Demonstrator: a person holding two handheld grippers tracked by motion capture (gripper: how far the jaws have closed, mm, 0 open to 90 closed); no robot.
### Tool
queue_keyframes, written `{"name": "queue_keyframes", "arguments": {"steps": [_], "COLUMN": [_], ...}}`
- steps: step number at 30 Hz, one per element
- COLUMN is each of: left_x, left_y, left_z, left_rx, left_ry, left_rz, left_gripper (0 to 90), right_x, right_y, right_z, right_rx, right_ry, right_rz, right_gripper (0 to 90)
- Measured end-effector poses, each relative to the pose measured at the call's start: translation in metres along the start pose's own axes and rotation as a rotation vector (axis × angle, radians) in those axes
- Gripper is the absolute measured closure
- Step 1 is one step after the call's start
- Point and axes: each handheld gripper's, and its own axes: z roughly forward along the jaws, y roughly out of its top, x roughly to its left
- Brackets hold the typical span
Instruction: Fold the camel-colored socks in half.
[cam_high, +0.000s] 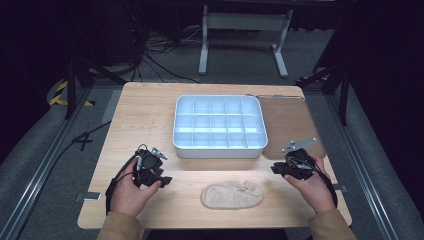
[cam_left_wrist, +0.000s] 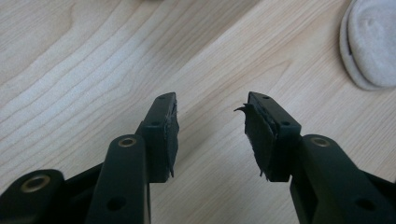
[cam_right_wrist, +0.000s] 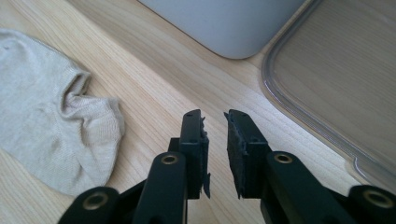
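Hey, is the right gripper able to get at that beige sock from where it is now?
Probably yes. The right gripper sits just beside the sock, its fingers slightly apart with nothing between them, and only bare table lies between gripper and sock.

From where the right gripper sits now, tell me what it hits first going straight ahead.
Probably the white tray, near its corner, across bare table. The clear lid lies just right of that line; depth is uncertain.

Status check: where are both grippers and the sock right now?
Left gripper open, empty, over bare wood. Right gripper narrowly open, empty. Beige fabric sock flat on the light wooden table between them, untouched. White plastic compartment tray behind; path clear.
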Motion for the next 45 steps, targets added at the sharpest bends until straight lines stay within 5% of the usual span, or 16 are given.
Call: {"name": "queue_keyframes", "arguments": {"steps": [5, 8, 12, 24, 31, 40, 45], "left_x": [-0.009, -0.013, -0.021, -0.046, -0.055, -0.062, -0.064], "left_y": [0.004, 0.006, 0.012, 0.023, 0.025, 0.03, 0.029], "left_z": [-0.01, -0.013, -0.018, -0.015, -0.012, -0.003, 0.0], "left_rx": [-0.028, -0.034, -0.033, 0.008, 0.002, 0.052, 0.067], "left_ry": [0.045, 0.023, -0.056, -0.16, -0.167, -0.206, -0.188], "left_rz": [-0.003, 0.005, 0.03, 0.048, 0.074, 0.095, 0.111], "left_gripper": [49.5, 51.5, 53.8, 54.0, 60.1, 58.6, 58.6], "right_x": [0.003, 0.003, 0.004, 0.016, 0.028, 0.044, 0.053], "right_y": [-0.002, -0.003, -0.004, -0.003, -0.002, 0.0, 0.002], "right_z": [-0.004, -0.006, -0.008, -0.011, -0.009, -0.006, -0.002], "right_rx": [-0.028, -0.035, -0.039, -0.017, 0.009, 0.035, 0.063], "right_ry": [0.036, 0.053, 0.087, 0.104, 0.135, 0.185, 0.212], "right_rz": [0.006, 0.01, 0.025, -0.016, -0.061, -0.103, -0.125], "right_gripper": [76.6, 75.7, 74.9, 75.4, 79.8, 88.3, 89.2]}}
